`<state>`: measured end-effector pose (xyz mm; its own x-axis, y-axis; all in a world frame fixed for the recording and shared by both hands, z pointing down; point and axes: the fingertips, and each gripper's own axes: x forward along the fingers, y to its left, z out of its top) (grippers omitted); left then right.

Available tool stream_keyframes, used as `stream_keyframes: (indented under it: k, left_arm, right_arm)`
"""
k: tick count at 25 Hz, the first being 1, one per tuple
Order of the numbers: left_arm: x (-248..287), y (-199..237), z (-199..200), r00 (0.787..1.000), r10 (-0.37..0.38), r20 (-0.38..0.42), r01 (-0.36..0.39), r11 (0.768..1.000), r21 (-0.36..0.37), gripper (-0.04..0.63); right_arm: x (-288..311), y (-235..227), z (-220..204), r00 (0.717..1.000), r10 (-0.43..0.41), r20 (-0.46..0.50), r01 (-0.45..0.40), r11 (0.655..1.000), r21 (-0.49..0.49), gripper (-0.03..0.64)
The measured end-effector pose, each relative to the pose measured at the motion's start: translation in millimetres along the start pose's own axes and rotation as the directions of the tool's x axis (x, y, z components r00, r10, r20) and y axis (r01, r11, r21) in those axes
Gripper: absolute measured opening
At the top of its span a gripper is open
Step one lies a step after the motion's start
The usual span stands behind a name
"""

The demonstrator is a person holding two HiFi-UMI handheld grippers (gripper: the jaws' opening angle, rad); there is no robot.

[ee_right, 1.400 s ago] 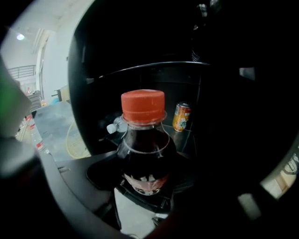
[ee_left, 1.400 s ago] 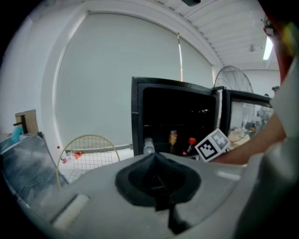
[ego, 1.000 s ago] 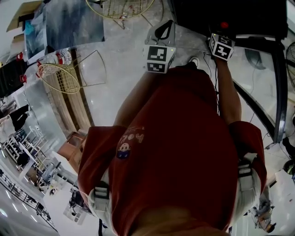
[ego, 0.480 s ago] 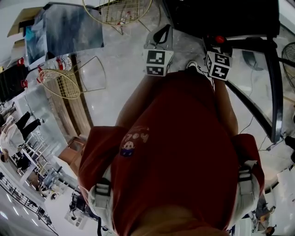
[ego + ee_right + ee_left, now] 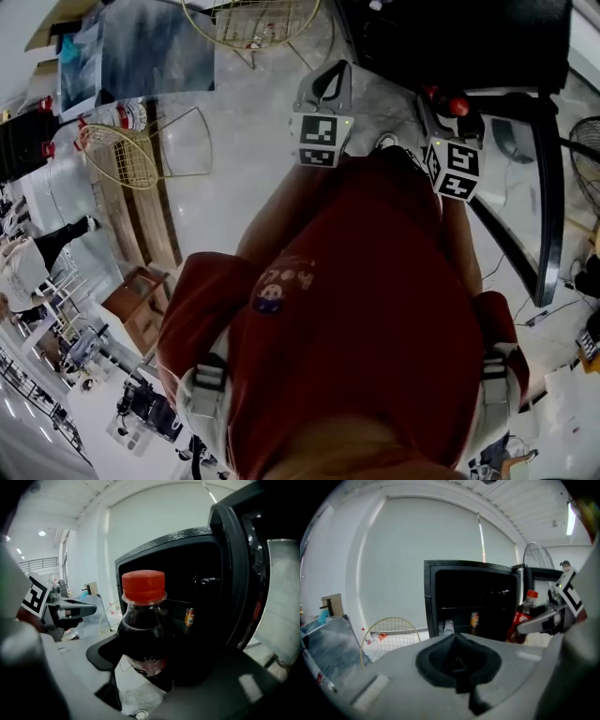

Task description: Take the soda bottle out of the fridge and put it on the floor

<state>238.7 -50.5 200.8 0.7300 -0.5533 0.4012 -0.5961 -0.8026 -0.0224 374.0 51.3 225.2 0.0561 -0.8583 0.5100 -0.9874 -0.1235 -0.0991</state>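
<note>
Soda bottle (image 5: 143, 620), one, in right gripper (image 5: 154, 663), one can (image 5: 189, 617) in fridge (image 5: 164, 543)

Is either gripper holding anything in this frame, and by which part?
The right gripper holds the soda bottle by its body, jaws on either side near the label. The left gripper holds nothing, its jaws together.

soda bottle (image 5: 143, 630): base hidden within right gripper (image 5: 150, 665) jaws | head view: only its red cap (image 5: 457, 106) shows | can (image 5: 189, 616): label too small to read | fridge (image 5: 164, 550): interior too dark to make out
</note>
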Motion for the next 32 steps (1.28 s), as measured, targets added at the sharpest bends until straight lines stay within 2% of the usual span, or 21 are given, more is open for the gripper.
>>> stream_keyframes:
  k: [10,18,25,32]
  left_arm:
    - [-33.5,-17.1,-14.0,0.994,0.105,-0.037,-0.105,0.994,-0.018,-0.002]
    - [-65.9,-2.3,-21.2,0.982,0.187,-0.028,-0.188,0.980,-0.058,-0.002]
    - [-104.7,34.5,-28.9,0.968,0.250,0.008,-0.248,0.962,-0.111,-0.002]
    - [-177.0,93.0,-49.2,0.931,0.365,0.026,-0.359,0.924,-0.130,-0.002]
  right_arm:
    - [1.7,12.5,-1.0,0.991,0.131,0.015,-0.130,0.991,-0.031,0.304]
    - [4.5,48.2,-11.0,0.976,0.217,-0.023,-0.218,0.974,-0.065,0.304]
    - [-0.2,108.3,-11.0,0.953,0.300,-0.027,-0.301,0.946,-0.120,0.304]
    - [5.7,194.7,-3.1,0.918,0.394,-0.038,-0.394,0.901,-0.181,0.304]
